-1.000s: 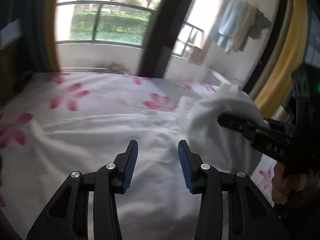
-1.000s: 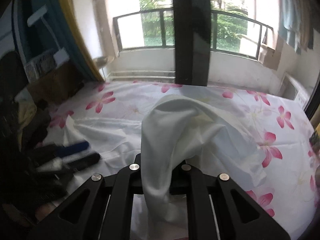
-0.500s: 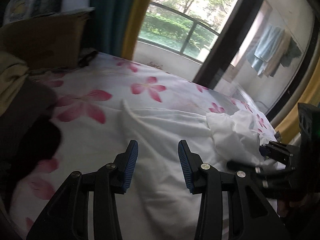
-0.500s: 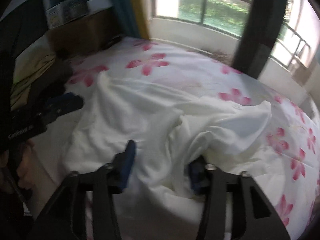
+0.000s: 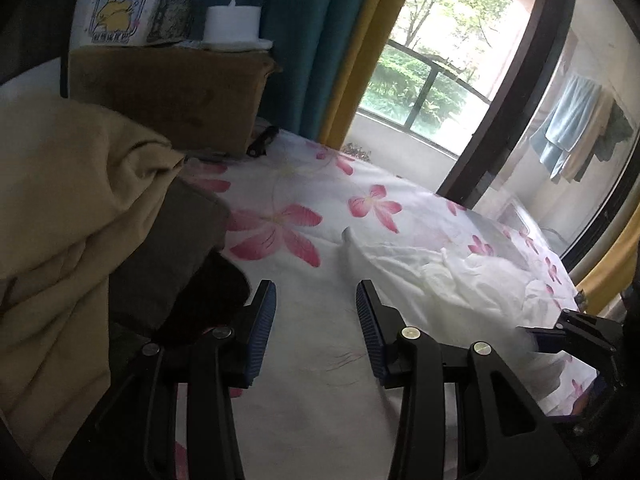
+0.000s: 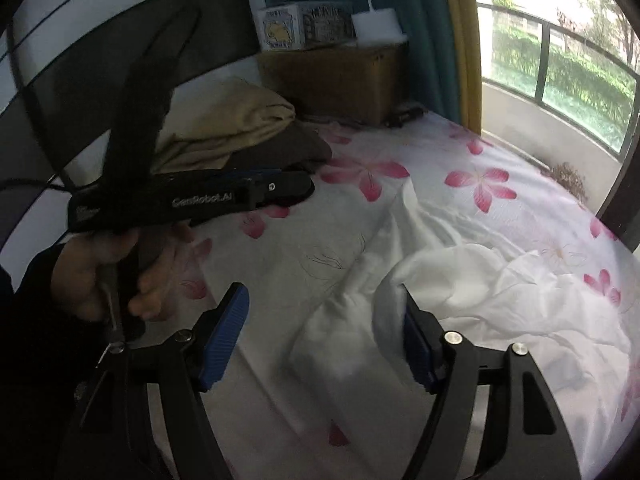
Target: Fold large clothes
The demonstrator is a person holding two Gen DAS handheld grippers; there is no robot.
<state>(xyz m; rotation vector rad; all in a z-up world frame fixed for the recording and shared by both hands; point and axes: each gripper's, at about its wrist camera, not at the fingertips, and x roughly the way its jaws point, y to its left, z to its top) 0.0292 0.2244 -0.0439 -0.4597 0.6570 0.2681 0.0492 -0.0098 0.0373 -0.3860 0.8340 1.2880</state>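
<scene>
**A:** What surrounds the white garment [image 6: 460, 292]?

**B:** It lies crumpled on a bed [image 6: 500, 168] with a pink-flowered sheet, its long axis running from the near right edge toward the far left. At far left sit a pile of folded clothes [image 5: 80, 208], a cardboard box [image 6: 340, 80], one printed carton [image 5: 136, 10] and one white lamp base [image 5: 234, 26] on top.

**A:** And the two tools?

**B:** The left hand-held gripper [image 5: 316, 320] hovers with jaws spread over bare sheet, nothing between them, beside the pile. The right hand-held gripper [image 6: 324, 332] has its jaws opening, a fold of the garment between them and against the right pad, not pinched. A person's hand [image 6: 108, 276] holds the left tool's handle.
</scene>
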